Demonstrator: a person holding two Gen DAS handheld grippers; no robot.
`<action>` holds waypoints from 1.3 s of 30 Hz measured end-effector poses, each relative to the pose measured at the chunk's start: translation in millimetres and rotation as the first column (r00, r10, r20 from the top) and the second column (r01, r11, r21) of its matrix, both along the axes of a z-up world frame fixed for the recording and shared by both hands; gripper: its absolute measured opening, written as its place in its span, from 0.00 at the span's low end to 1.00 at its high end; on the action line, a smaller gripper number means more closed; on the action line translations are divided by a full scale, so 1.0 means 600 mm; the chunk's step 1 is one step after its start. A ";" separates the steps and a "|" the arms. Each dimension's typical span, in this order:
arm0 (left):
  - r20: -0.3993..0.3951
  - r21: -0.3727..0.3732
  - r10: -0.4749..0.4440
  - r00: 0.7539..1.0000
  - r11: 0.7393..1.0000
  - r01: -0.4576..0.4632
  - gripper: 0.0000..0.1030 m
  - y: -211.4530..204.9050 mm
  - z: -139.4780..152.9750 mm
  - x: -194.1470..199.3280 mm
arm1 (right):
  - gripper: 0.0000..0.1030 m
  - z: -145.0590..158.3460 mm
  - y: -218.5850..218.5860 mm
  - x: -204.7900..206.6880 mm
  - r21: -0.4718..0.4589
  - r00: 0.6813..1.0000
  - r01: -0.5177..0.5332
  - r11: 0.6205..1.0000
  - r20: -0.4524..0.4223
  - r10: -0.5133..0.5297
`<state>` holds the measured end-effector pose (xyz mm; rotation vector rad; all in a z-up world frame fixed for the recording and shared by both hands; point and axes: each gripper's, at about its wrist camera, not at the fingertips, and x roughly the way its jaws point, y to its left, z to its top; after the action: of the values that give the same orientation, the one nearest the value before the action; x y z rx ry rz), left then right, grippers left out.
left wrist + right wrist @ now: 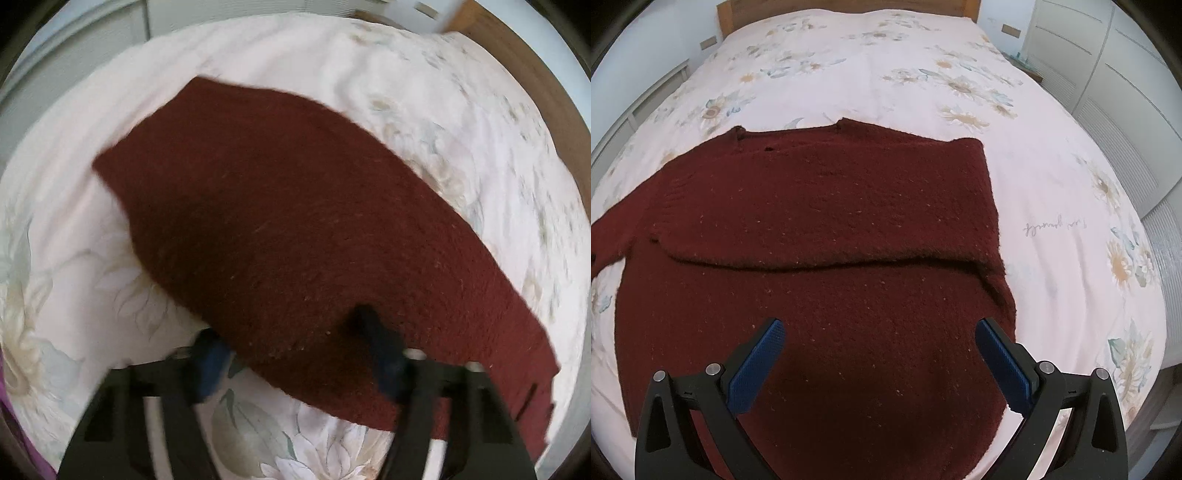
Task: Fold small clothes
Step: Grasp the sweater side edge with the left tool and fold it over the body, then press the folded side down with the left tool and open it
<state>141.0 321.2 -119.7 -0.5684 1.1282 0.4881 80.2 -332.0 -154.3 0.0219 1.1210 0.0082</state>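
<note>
On the bed with the pale floral duvet [886, 74], a dark red, flecked knitted sweater [820, 229] lay spread across the near half, its hem toward the foot edge and its neckline toward the wooden headboard [842, 8]. One sleeve had been folded across the chest, its lower edge forming a straight ridge from side to side; the other sleeve trailed off toward the left edge of the bed.

The right gripper [879, 363] hovered above the lower body of the sweater with its blue-padded fingers [757, 363] spread wide and nothing between them. The left gripper [291, 354] appeared in its own blurred view — one blue pad under the knit and the other on top, so it seemed to be pinching a raised piece of the sweater [295, 221], probably the trailing sleeve. The blur made the exact hold hard to confirm.

The step in hand looked like the second sleeve fold. The next move would call for carrying that lifted piece across the chest and laying it flat on the first sleeve — then letting go without dragging the loose knit askew. After that, the hem at the foot edge would need bringing up toward the neckline.
</note>
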 end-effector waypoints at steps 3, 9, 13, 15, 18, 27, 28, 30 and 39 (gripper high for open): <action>0.025 0.005 -0.069 0.997 0.998 0.069 0.14 -0.010 0.018 -0.006 | 1.00 -0.001 0.004 0.000 -0.004 1.000 -0.012 1.000 -0.001 0.012; 0.068 0.065 -0.204 0.977 0.978 0.199 0.13 -0.073 0.083 -0.002 | 1.00 0.001 0.004 0.001 0.000 1.000 -0.024 1.000 0.009 0.024; 0.099 0.063 -0.312 0.945 0.950 0.307 0.13 -0.146 0.126 0.003 | 1.00 0.011 0.003 0.003 0.013 0.999 -0.027 1.000 0.033 0.026; 0.114 0.053 -0.375 0.920 0.927 0.371 0.13 -0.194 0.142 0.009 | 1.00 0.016 0.002 0.005 0.015 0.998 -0.035 0.999 0.044 0.034; 0.131 0.046 -0.460 0.878 0.888 0.458 0.13 -0.271 0.160 0.014 | 1.00 0.019 -0.007 0.007 0.006 0.998 -0.030 1.000 0.052 0.030; 0.169 0.051 -0.673 0.720 0.736 0.675 0.12 -0.537 0.177 0.058 | 1.00 0.041 -0.061 0.013 0.014 0.996 0.004 1.000 0.093 -0.006; 0.167 0.049 -0.691 0.703 0.718 0.694 0.12 -0.567 0.173 0.066 | 1.00 0.045 -0.067 0.014 0.014 0.995 0.008 1.000 0.099 -0.009; 0.168 0.042 -0.723 0.670 0.684 0.728 0.12 -0.623 0.167 0.075 | 1.00 0.053 -0.080 0.017 0.015 0.994 0.020 1.000 0.111 -0.021; 0.073 0.066 -0.800 0.595 0.600 0.798 0.12 -0.769 0.066 0.106 | 1.00 0.043 -0.106 0.016 0.052 0.993 0.044 0.998 0.107 -0.049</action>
<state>204.5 -140.0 -79.9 -0.0040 1.1555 -0.3244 89.9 -395.4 -128.3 0.0908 1.0114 -0.0047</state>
